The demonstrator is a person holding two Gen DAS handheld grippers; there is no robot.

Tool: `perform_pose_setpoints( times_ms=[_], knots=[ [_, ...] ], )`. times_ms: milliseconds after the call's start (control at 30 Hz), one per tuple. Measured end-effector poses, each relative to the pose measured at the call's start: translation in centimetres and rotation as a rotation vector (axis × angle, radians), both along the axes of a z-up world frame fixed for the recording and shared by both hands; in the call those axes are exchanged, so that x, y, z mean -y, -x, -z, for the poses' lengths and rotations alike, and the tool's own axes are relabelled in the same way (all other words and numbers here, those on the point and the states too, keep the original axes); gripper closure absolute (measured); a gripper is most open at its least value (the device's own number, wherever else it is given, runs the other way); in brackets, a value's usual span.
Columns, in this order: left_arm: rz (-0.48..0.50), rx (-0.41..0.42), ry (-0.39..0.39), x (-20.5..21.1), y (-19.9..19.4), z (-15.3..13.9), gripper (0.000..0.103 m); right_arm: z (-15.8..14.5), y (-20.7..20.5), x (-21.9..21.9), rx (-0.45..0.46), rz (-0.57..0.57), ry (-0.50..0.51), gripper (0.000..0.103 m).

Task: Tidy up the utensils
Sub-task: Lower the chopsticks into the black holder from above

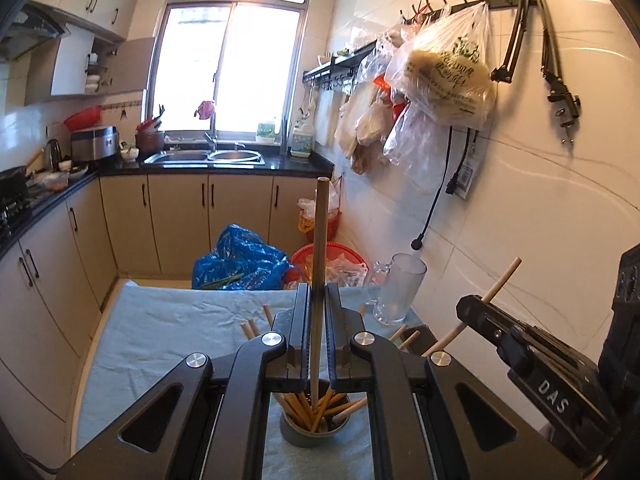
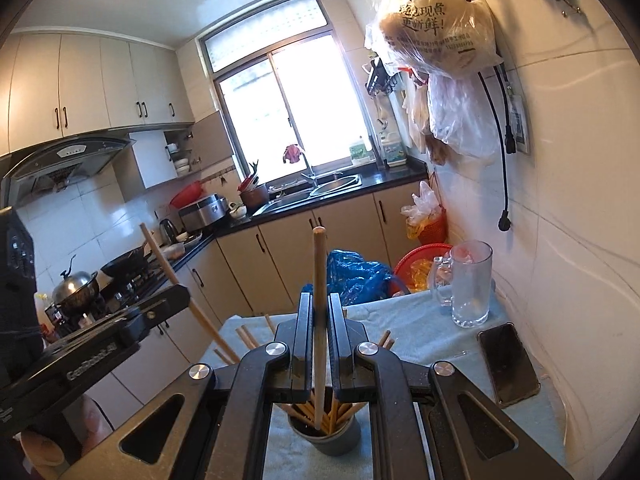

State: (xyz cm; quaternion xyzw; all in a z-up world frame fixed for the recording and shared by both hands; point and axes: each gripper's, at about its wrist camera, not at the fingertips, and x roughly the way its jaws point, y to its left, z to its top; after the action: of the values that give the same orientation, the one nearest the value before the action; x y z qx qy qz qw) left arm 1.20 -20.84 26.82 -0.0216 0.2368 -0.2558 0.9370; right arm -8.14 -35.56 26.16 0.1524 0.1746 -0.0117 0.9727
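Left wrist: chopstick point(image 1: 318, 264) clamped above cup point(image 1: 312, 434) near cloth's point(image 1: 160, 336) edge.

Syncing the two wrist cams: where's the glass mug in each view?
Left wrist: glass mug right of centre, at the table's far edge by the tiled wall, just right of the left gripper.
Right wrist: glass mug right of centre, by the wall, beyond the phone.
Shared landmark: the grey cup of chopsticks, bottom centre in both.
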Motion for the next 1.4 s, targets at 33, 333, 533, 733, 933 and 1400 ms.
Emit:
perform_pose_setpoints(
  times_ms=[33,333,533,733,933,1400],
  knots=[
    [0.001,-0.009,-0.003,0.3,-0.5,0.5,0.097,0.2,-0.3,-0.1,-0.005,0.000,0.007,0.096],
    [0.007,-0.087,-0.075,1.1,-1.6,4.9,0.097,3.9,-2.6,-0.3,-0.092,-0.012,0.016,0.095],
    [0.020,-0.077,-0.123,1.1,0.1,6.2,0.097,6.2,-3.7,0.0,-0.148,-0.016,-0.002,0.095],
    [0.029,-0.096,-0.145,1.3,0.6,7.4,0.097,7.9,-4.2,0.2,-0.189,-0.019,-0.024,0.095],
    [0.018,-0.123,-0.156,1.1,0.4,8.0,0.097,8.6,-4.3,0.6,-0.209,-0.020,-0.039,0.095],
    [0.022,-0.075,-0.210,1.1,2.9,7.4,0.097,8.0,-3.2,1.0,-0.198,-0.004,-0.051,0.080]
  ],
)
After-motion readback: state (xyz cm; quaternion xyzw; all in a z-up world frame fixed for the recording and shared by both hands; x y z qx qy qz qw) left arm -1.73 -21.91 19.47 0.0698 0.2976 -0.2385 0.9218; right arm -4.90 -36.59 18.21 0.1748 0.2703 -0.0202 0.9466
